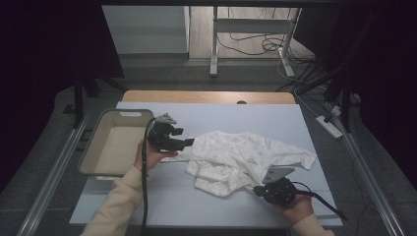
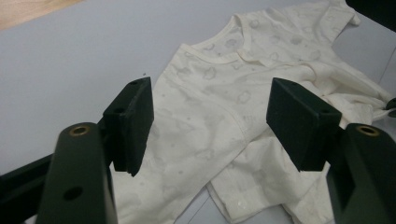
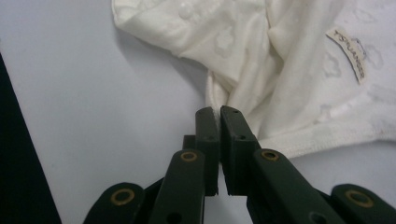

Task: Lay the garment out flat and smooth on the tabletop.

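Observation:
A cream baby garment (image 1: 236, 157) with a faint print lies crumpled on the pale blue mat (image 1: 275, 118). My left gripper (image 1: 184, 143) hovers at its left sleeve side. In the left gripper view the jaws of the left gripper (image 2: 212, 107) stand wide apart, with nothing pressed between them and the garment (image 2: 261, 51) beneath. My right gripper (image 1: 258, 189) sits at the garment's near right corner. In the right gripper view the right gripper (image 3: 218, 112) has its jaws closed together on a fold of the garment's (image 3: 280, 60) hem. A small sewn label (image 3: 348, 53) shows on the cloth.
A beige plastic basket (image 1: 98, 142) stands at the mat's left edge, beside my left hand. The wooden table edge (image 1: 206, 96) runs behind the mat. Bare mat lies in front of the garment and at the far side.

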`<control>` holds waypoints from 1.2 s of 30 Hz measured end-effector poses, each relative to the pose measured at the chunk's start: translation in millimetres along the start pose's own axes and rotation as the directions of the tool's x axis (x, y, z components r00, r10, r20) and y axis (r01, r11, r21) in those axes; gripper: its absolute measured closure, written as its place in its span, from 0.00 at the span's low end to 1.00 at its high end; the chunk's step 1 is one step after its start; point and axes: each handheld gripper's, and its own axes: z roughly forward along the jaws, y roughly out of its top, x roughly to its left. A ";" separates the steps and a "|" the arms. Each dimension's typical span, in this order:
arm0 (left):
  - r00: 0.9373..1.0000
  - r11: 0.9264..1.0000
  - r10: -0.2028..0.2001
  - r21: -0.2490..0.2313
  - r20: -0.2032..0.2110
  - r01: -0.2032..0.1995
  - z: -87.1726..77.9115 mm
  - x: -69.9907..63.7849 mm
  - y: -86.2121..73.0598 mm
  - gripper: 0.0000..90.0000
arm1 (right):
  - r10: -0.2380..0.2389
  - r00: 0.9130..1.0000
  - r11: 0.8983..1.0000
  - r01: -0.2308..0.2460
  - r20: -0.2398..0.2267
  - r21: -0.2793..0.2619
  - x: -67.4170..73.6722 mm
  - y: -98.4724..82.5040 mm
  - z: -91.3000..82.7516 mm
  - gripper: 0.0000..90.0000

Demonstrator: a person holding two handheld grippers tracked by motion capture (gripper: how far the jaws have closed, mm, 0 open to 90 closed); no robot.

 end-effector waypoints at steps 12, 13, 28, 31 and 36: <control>1.000 1.000 0.000 0.004 -0.001 0.000 0.3 0.9 -0.6 0.36 | 0.017 1.000 1.000 -0.018 0.014 0.015 -8.4 -9.4 -4.5 0.96; 1.000 1.000 0.002 0.006 -0.001 -0.002 0.3 0.9 -0.6 0.36 | 0.015 1.000 1.000 -0.015 0.018 0.016 -9.5 -9.7 -4.2 0.96; 1.000 1.000 0.010 0.013 -0.002 -0.010 3.1 -3.0 0.1 0.36 | 0.029 0.999 0.984 -0.023 0.031 -0.179 -6.2 -0.5 -15.5 0.62; 1.000 1.000 0.015 0.015 -0.001 -0.015 3.9 -4.6 0.5 0.36 | 0.005 1.000 0.978 0.001 0.027 -0.207 0.2 5.1 -15.1 0.58; 1.000 1.000 0.020 0.015 -0.001 -0.020 4.7 -6.3 1.0 0.36 | -0.008 1.000 0.973 0.010 0.010 -0.229 8.6 14.3 -8.4 0.50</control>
